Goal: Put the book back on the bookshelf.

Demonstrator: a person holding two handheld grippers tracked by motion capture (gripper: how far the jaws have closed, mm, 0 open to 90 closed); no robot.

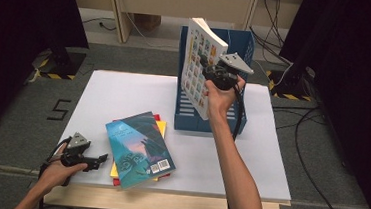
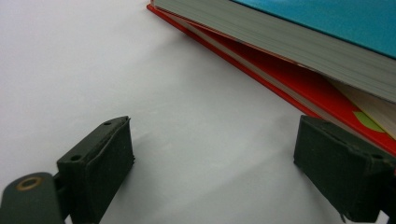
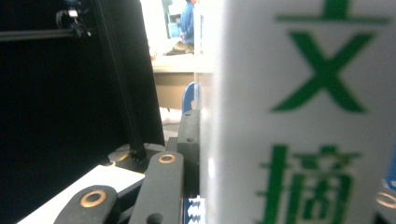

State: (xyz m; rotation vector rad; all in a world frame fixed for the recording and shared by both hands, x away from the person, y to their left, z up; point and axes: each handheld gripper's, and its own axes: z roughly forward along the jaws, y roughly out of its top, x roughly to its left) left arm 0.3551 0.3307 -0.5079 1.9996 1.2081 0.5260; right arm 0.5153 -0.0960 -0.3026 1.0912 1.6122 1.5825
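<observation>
White-covered paperback book [image 1: 198, 65] is being gripped upright by the right gripper [image 1: 207, 68], needing steady lowering into the blue plastic file rack [image 1: 236, 119]; left gripper [image 1: 100, 159] is resting open.

The right gripper [image 3: 205, 154] held a white book [image 3: 303, 121] upright, one black jaw pressed flat against its left face. Large green characters ran down the cover. A blue rack edge [image 3: 188, 95] stood just behind the jaw. Lower left lay a white bench corner [image 3: 79, 186], backed by a black curtain [image 3: 51, 116].
</observation>
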